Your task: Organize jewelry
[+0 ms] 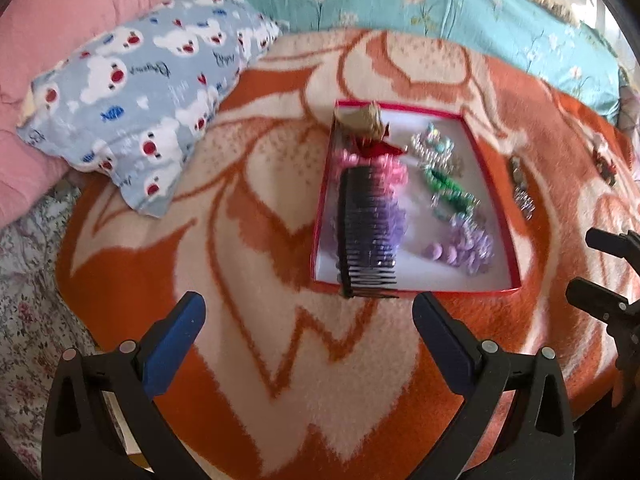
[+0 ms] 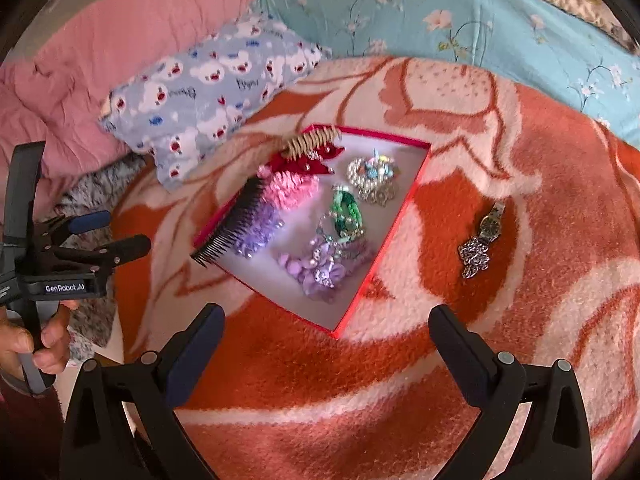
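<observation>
Right now both tools hang clear of the work: the left hand-held gripper [image 1: 308, 312] has its jaws spread wide with nothing between them, and the right hand-held gripper [image 2: 326, 324] is spread just as wide and empty too. Most of the jewelry already lies in the red box [image 2: 384, 236] on the orange blanket [image 2: 320, 380] of the bed: a pink flower piece [image 2: 288, 188], a green bracelet [image 2: 346, 210], purple flower pieces [image 2: 320, 268] and a silver beaded cluster [image 2: 374, 178]

One likely trouble is the black comb [image 1: 366, 236]. It rests across the box's rim, its teeth poking out over the edge, so a nudge from either tool, or a dip in the soft blanket, could tip it out onto the bed or drag the purple ruffle under it along

Another is the watch [image 2: 490, 222] with the silver chain [image 2: 474, 258] touching it, well apart from the box on its right side. I judge these are what remains to be put away. Pinched together they may tangle, and a loose chain can slip from smooth pads or snag in the fluffy pile. Pressing down hard on the soft bedding could also tilt the shallow box and spill what is sorted

Both views are slightly blurred, so fine details of the small pieces stay unclear
</observation>
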A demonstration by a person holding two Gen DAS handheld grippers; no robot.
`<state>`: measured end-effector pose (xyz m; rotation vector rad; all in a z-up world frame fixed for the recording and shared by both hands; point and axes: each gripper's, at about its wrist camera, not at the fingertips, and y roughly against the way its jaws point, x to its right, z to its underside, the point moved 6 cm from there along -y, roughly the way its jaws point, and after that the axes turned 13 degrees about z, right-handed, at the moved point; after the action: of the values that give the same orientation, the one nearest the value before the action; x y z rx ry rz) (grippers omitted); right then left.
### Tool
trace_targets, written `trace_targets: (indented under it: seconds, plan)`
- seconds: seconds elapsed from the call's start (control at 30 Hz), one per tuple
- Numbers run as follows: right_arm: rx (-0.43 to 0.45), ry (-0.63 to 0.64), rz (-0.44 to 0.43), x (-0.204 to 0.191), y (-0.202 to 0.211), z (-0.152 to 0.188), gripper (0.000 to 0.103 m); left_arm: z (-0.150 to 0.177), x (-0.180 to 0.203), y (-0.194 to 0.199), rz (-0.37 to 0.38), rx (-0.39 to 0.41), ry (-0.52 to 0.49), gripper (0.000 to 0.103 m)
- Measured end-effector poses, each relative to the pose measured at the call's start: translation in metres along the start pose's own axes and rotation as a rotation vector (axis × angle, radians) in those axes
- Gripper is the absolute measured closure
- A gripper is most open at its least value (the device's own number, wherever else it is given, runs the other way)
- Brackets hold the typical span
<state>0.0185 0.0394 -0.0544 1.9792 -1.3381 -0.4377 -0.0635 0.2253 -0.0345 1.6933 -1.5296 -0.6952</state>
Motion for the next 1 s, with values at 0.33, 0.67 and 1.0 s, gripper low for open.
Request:
trace_targets:
  seconds: [0.33, 0.67, 1.0]
  plan:
    - [-0.05, 0.062, -0.01, -0.01, -0.031, -0.009, 0.001, -0.004, 0.003, -0.016, -0.023, -0.023, -0.021, 0.0]
    - [-0.002, 0.051, -0.036, -0.011, -0.029, -0.026, 0.001, -0.007, 0.004, -0.019, -0.032, -0.02, 0.001, 0.0]
    - [-0.033, 0.062, -0.047, -0.014, -0.042, -0.015, 0.001, -0.003, 0.007, -0.022, -0.024, -0.031, 0.005, 0.0]
